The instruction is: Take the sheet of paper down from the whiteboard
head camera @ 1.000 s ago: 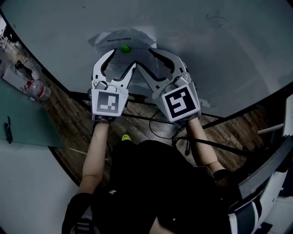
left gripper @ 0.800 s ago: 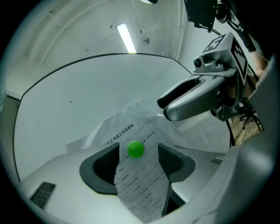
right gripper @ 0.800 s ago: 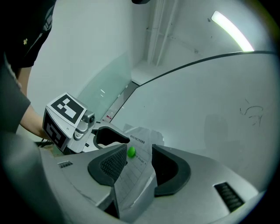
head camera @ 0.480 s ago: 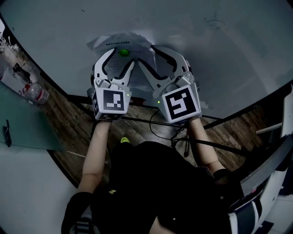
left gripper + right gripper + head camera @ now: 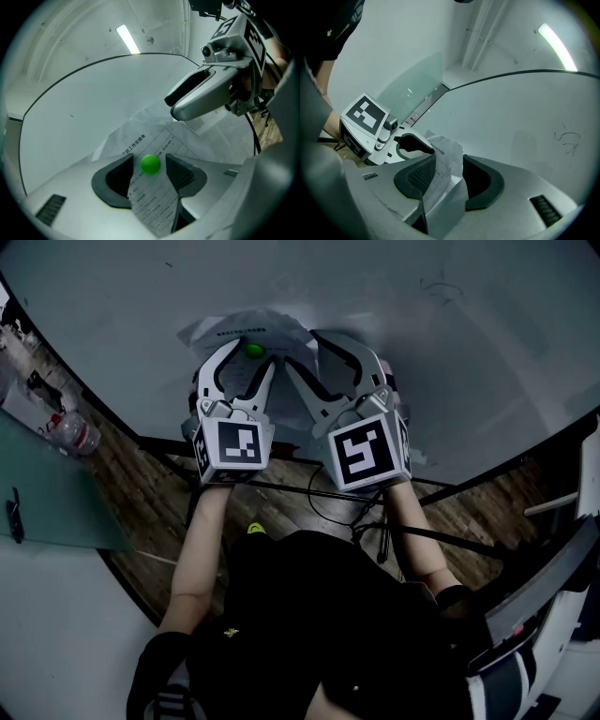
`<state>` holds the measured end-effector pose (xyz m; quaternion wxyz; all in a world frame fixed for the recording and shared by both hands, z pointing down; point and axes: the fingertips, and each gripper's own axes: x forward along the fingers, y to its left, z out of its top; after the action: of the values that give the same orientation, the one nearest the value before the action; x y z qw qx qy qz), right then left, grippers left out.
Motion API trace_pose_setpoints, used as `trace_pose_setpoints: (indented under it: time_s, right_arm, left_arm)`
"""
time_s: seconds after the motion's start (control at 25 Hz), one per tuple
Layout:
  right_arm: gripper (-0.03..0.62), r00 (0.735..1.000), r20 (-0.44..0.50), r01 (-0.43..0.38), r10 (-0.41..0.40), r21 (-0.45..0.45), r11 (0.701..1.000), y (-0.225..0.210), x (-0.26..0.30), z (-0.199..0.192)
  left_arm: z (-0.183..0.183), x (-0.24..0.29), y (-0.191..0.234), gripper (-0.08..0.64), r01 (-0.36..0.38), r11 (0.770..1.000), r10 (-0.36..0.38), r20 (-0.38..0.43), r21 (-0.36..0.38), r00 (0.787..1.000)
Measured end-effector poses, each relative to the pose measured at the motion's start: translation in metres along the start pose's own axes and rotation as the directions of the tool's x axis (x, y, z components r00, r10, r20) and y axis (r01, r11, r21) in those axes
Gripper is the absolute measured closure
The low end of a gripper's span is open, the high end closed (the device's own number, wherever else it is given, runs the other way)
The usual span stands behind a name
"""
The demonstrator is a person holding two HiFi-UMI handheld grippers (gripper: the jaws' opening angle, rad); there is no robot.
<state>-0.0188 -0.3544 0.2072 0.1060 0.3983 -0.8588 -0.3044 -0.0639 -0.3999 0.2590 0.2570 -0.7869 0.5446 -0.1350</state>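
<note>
Left tongs point(image 5: 250, 357), just narrowing, straddle the green magnet point(image 5: 254, 350) untouched; right tongs point(image 5: 302, 351) gape around the paper's point(image 5: 244, 324) right edge, bare whiteboard point(image 5: 422, 334) above.

An office-like room: a large whiteboard point(image 5: 450, 381), a ceiling strip light point(image 5: 127, 38) and wood-plank floor point(image 5: 131, 486).

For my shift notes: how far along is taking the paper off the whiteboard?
Done: nothing; the paper is pinned to the whiteboard by the green magnet. In hand: the left gripper, its jaws just closing, brackets the magnet untouched; the right gripper, open, straddles the paper's edge. Left: pull magnet, lower paper.
</note>
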Motion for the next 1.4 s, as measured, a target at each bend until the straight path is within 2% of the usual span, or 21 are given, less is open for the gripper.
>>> trace_pose_setpoints:
  time_s: [0.36,0.96,1.4]
  right_arm:
    - [0.417,1.000,0.002,0.023,-0.023,-0.028,0.999,-0.007,0.001,0.000]
    - [0.418,0.998,-0.045,0.039,-0.045,-0.132,0.991,-0.010,0.008,-0.003]
    - [0.423,0.997,-0.062,0.046,-0.056,-0.154,0.987,-0.010,0.016,-0.005]
  left_arm:
    - [0.000,0.002,0.002,0.331,-0.058,0.996,0.059,-0.017,0.067,0.998]
    - [0.000,0.001,-0.002,0.371,-0.041,0.994,0.043,-0.015,0.104,0.999]
    - [0.000,0.001,-0.003,0.411,-0.030,0.995,0.029,0.008,0.098,1.000]
